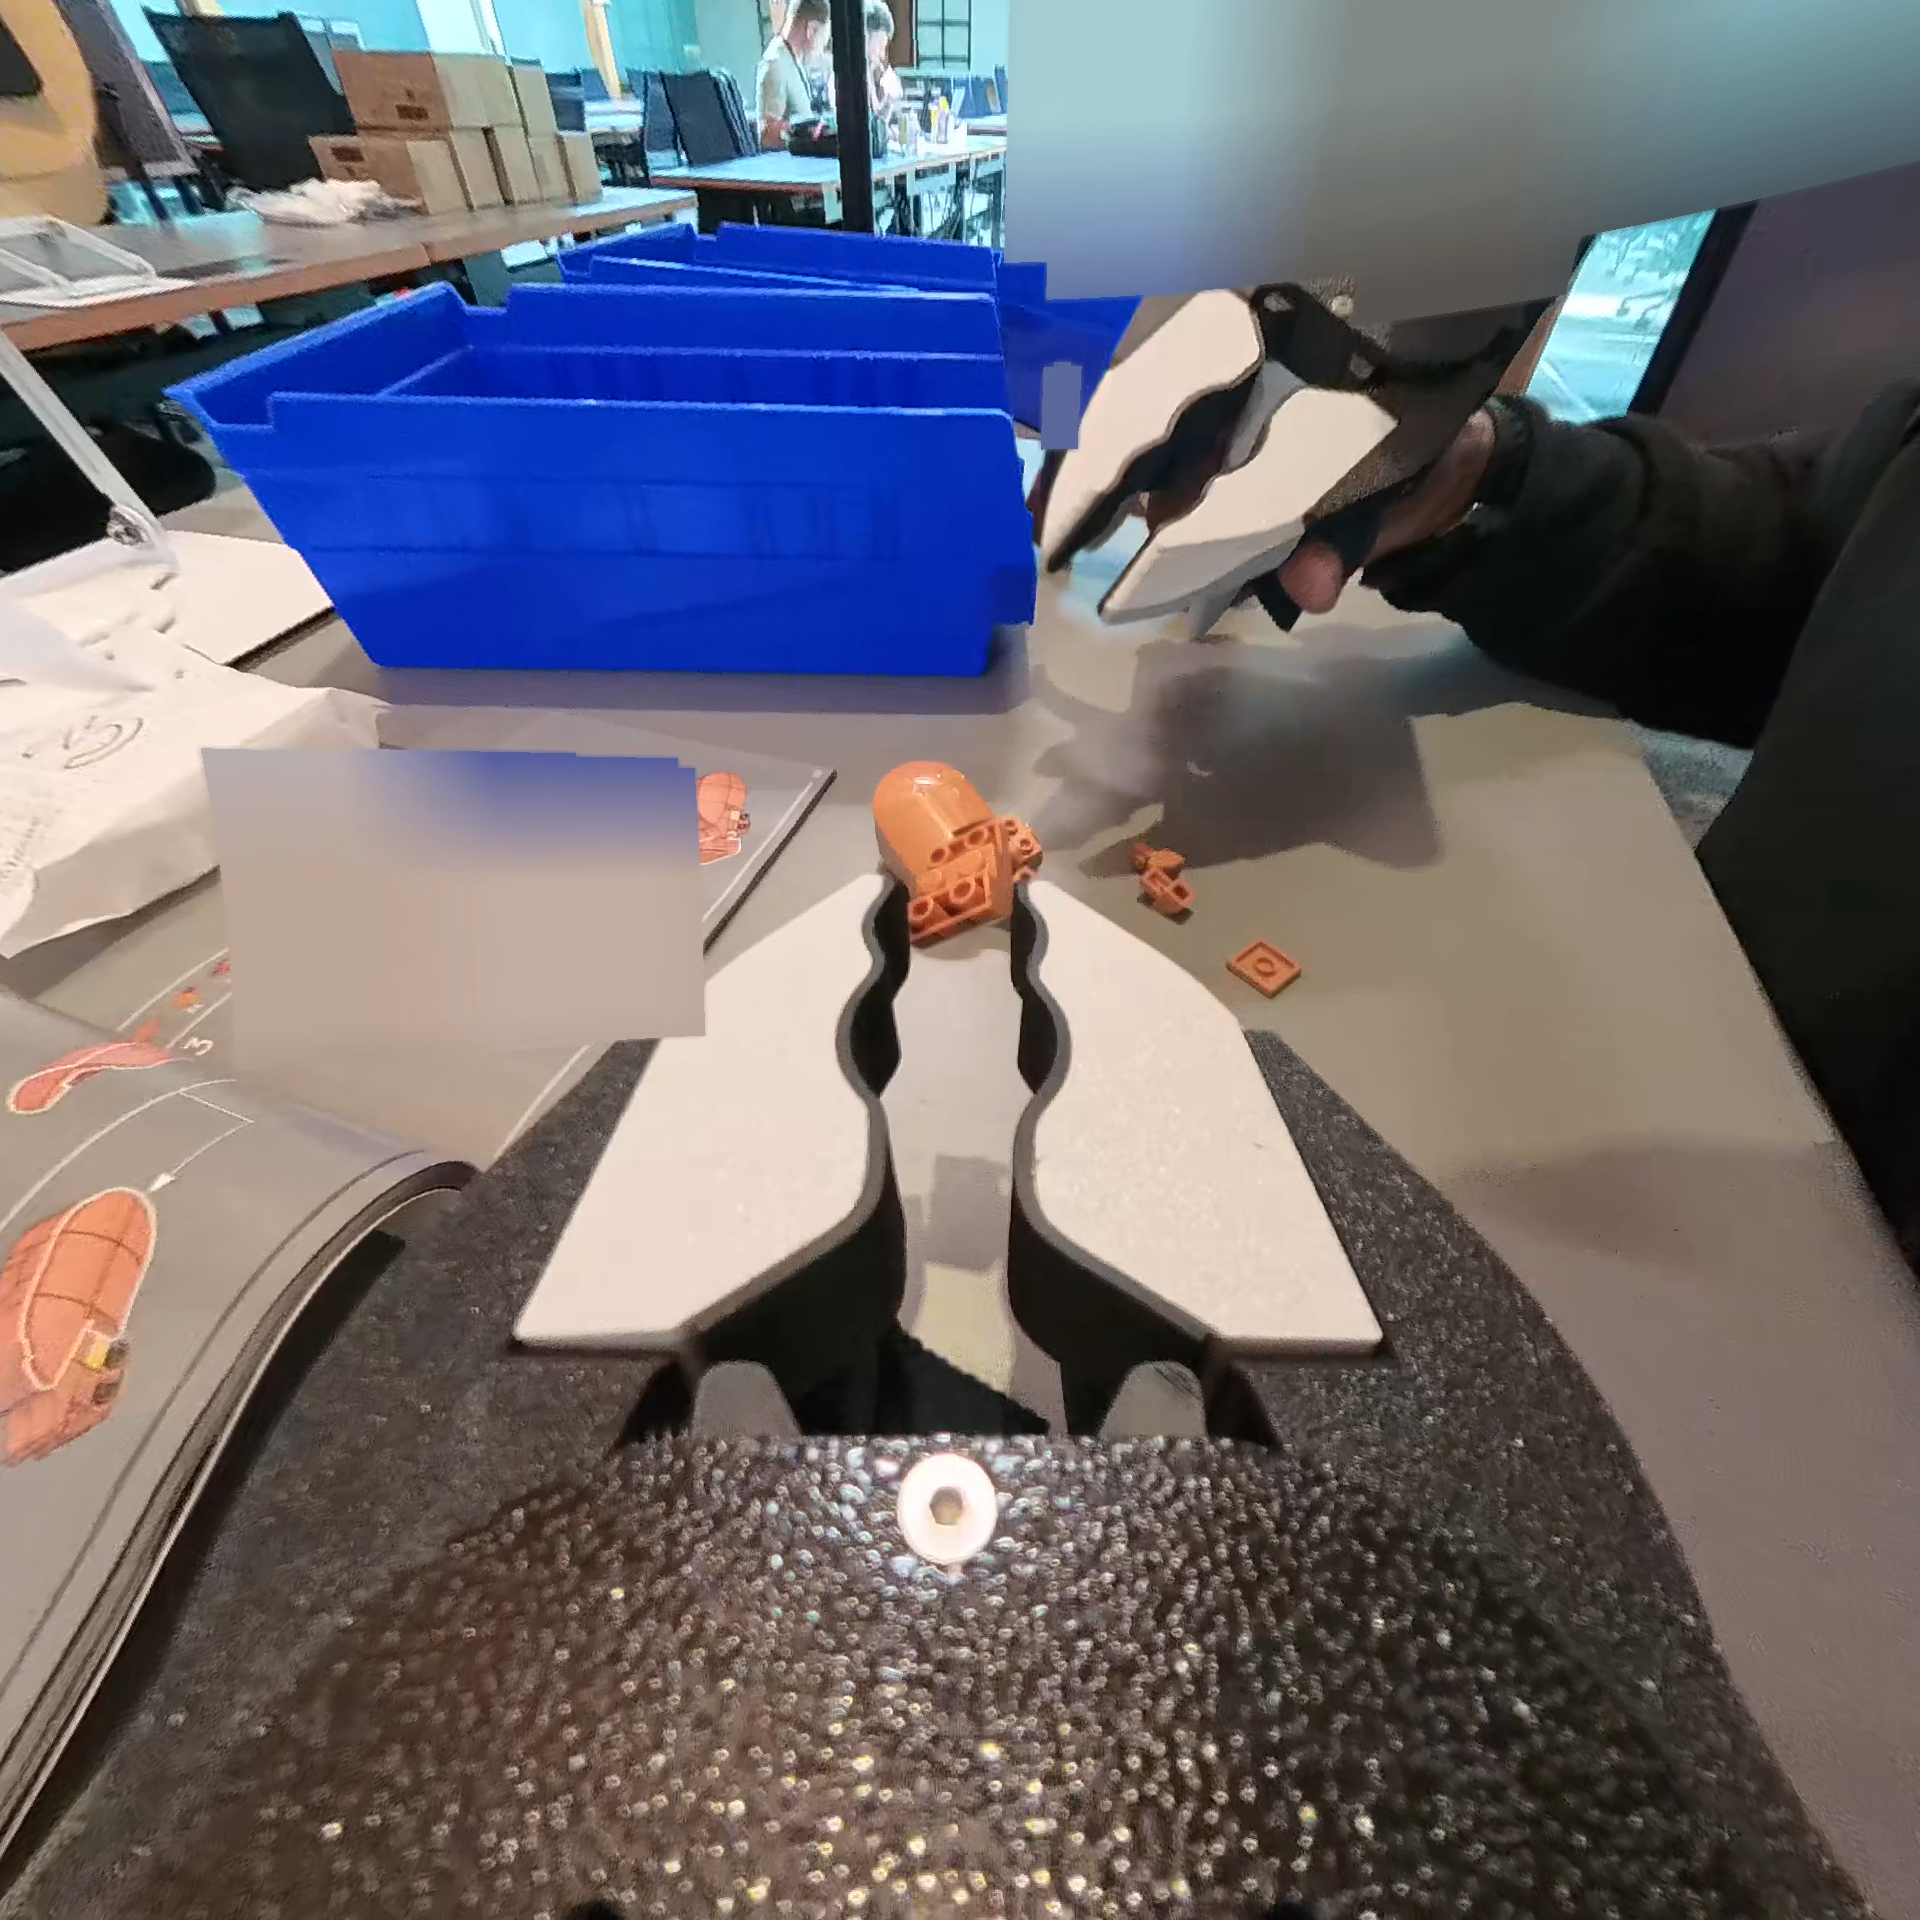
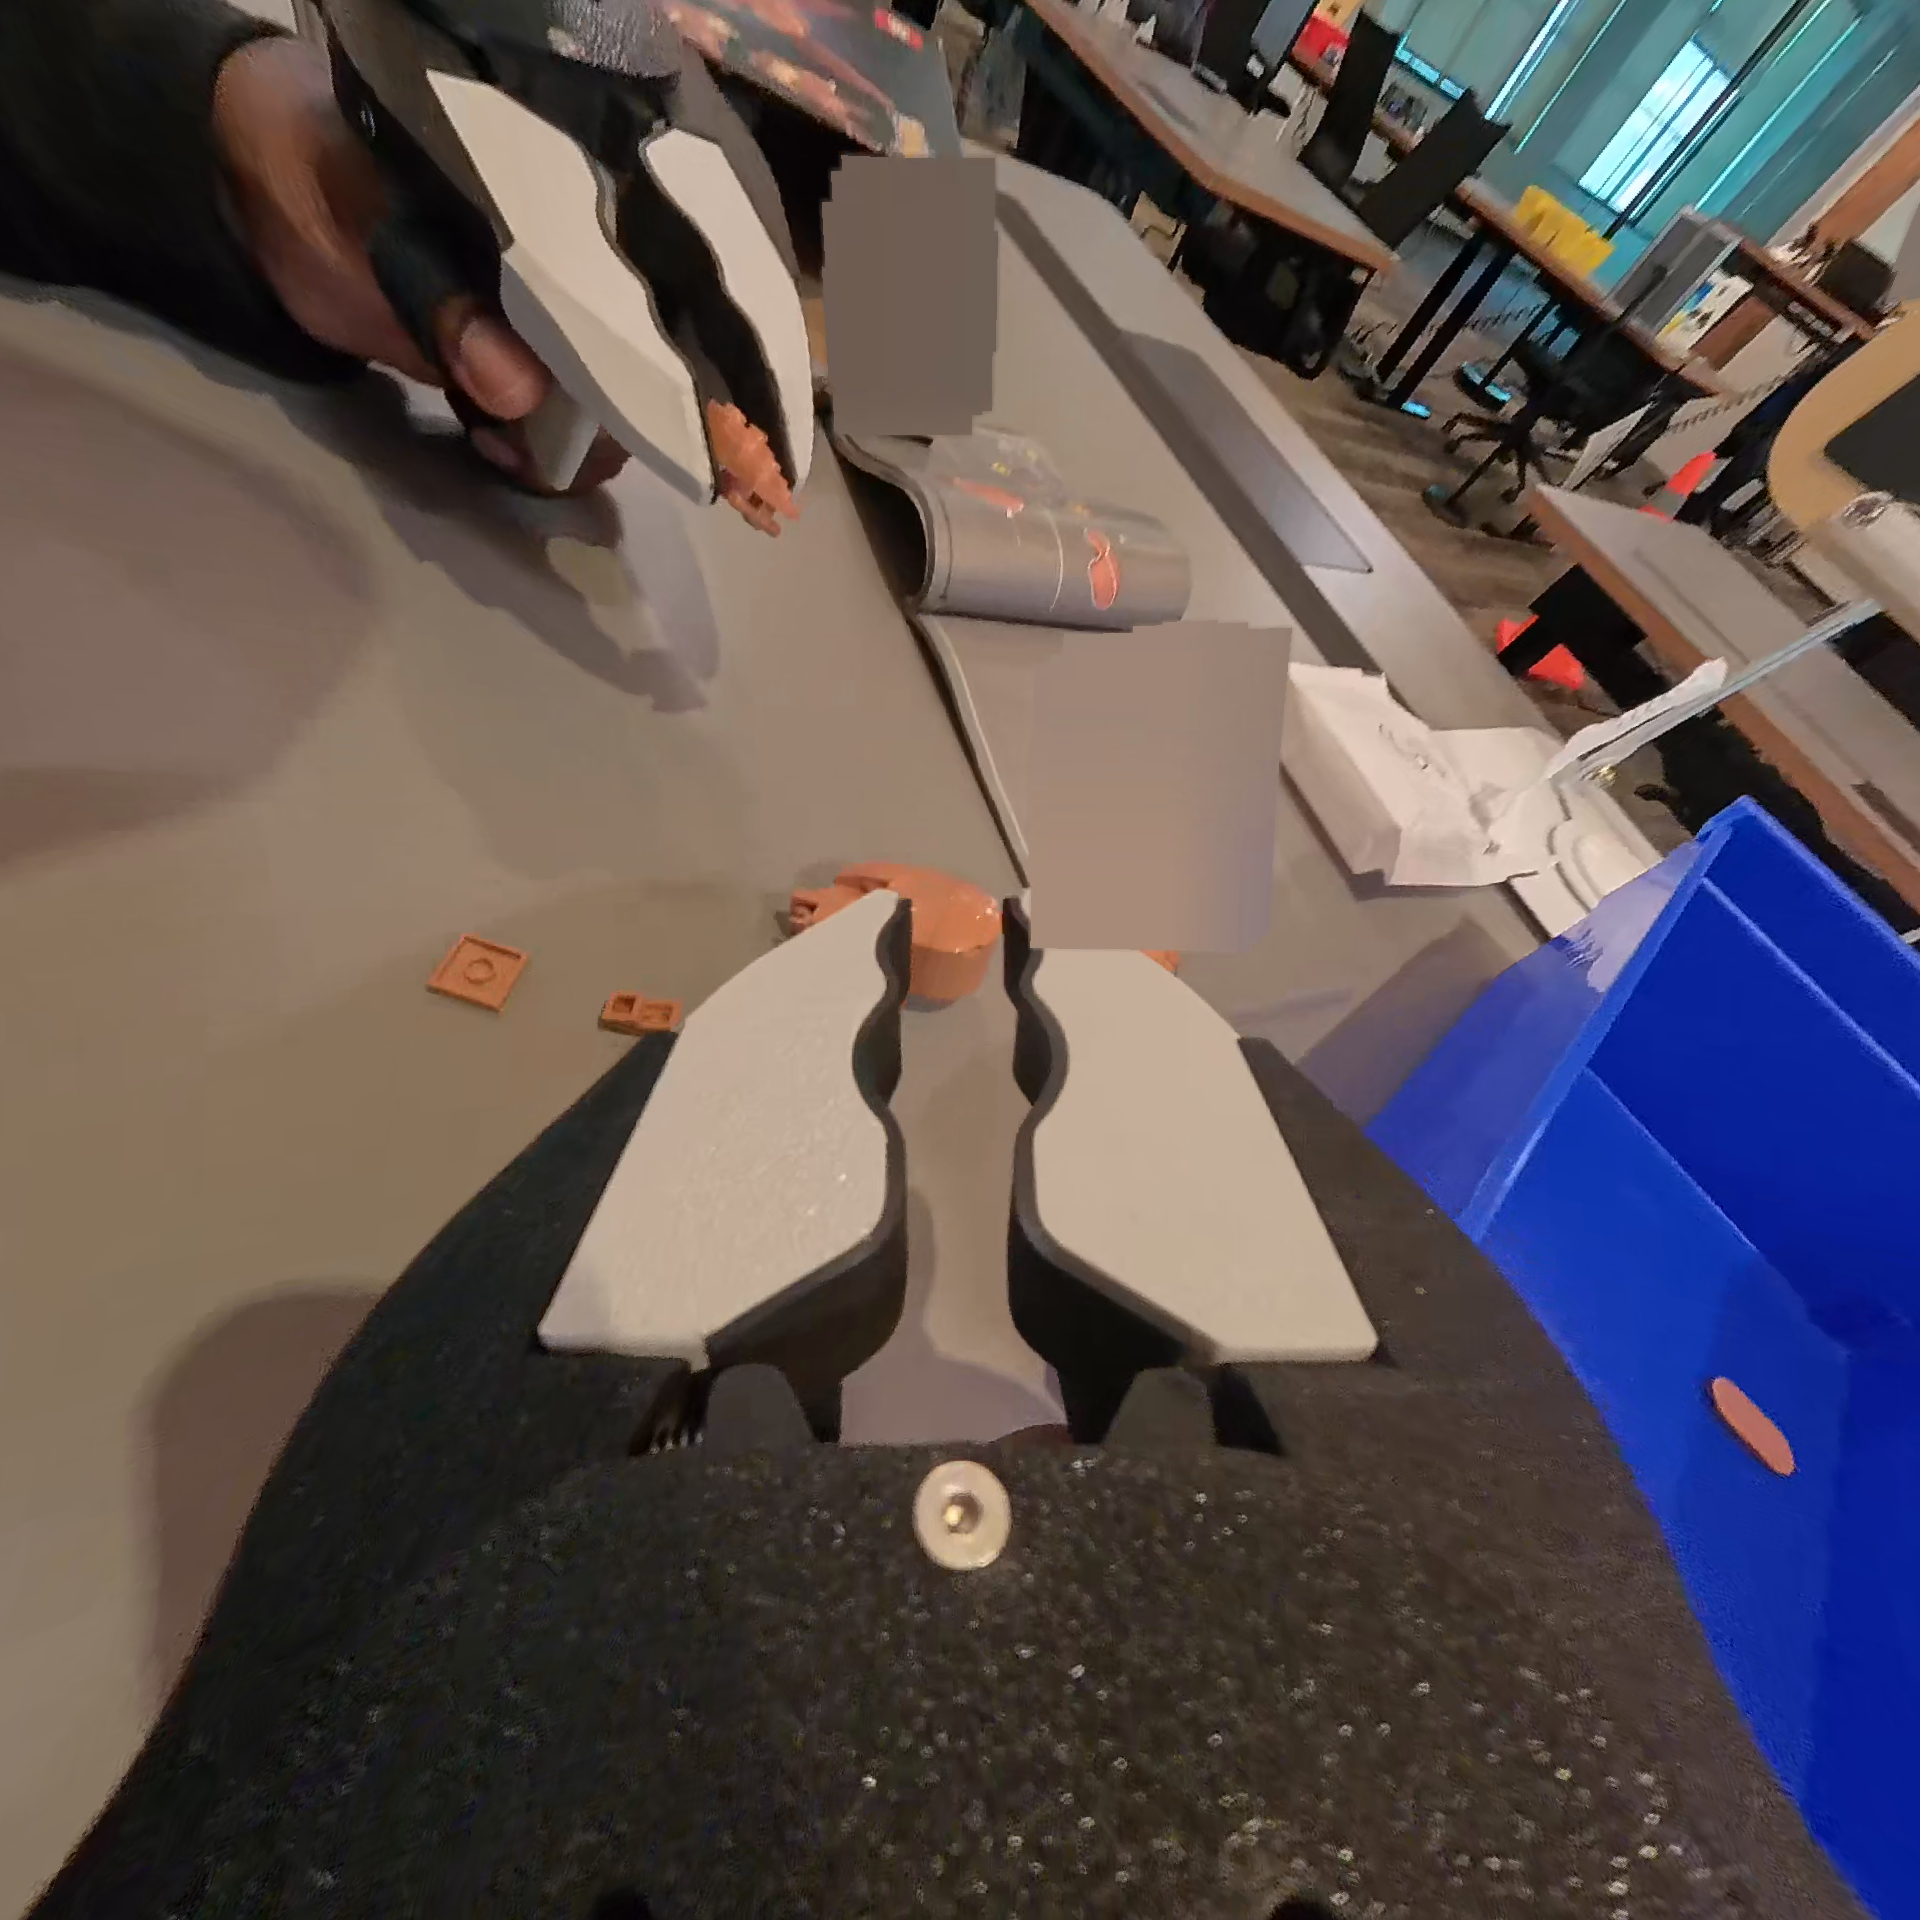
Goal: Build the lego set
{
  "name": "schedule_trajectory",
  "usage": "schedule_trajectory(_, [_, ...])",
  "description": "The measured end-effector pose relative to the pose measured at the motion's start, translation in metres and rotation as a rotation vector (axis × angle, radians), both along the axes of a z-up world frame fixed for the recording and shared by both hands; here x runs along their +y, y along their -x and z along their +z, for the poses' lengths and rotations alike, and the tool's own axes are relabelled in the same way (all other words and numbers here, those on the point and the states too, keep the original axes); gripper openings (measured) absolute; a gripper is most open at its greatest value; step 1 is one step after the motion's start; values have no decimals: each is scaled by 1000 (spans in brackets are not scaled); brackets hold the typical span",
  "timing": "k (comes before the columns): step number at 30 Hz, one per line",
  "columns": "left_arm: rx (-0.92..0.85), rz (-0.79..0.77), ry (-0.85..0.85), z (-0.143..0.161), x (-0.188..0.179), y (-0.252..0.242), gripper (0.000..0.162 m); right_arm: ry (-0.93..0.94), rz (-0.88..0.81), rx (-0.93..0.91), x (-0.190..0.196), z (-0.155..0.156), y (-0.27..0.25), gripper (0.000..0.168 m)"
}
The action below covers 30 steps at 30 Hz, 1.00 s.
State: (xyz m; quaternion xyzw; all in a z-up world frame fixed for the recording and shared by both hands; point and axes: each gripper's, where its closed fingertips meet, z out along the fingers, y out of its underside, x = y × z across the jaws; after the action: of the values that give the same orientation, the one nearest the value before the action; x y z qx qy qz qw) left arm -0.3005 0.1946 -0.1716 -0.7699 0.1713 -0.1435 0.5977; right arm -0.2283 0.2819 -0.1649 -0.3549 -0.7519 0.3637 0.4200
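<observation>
Left hand-held gripper (image 1: 956, 888): clenched on orange brick cluster (image 1: 968, 902). I judge the tip-only hold could slip. Right hand-held gripper (image 2: 953, 914): released, empty.

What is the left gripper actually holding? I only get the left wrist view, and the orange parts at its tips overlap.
Observer: The right wrist view shows the left gripper shut on a small studded orange piece, held clear of the table.
Operator: Then what's behind it?
Observer: The dome assembly. It lies on the table by itself, just past the tips of the right gripper.
Operator: Right gripper carrying anything?
Observer: No. In its own view the jaws stand open with nothing between them.
</observation>
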Motion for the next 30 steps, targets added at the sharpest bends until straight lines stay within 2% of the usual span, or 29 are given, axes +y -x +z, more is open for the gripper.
schedule_trajectory(6, [71, -41, 41, -10, -1, -12, 19, -17, 66, -142, -6, -26, -7, 9])
schedule_trajectory(15, [-1, -144, 161, -20, -10, -36, 19, -86, 251, -313, -33, -61, -18, 9])
schedule_trajectory(19, [-27, -153, 180, -20, -12, -37, 19, -65, 262, -358, -33, -66, -22, 13])
schedule_trajectory(25, [22, -154, 201, -26, -12, -40, 19, -82, 226, -443, -38, -75, -24, 14])
schedule_trajectory(30, [15, -155, 203, -26, -12, -40, 19, -84, 205, -445, -38, -77, -22, 20])
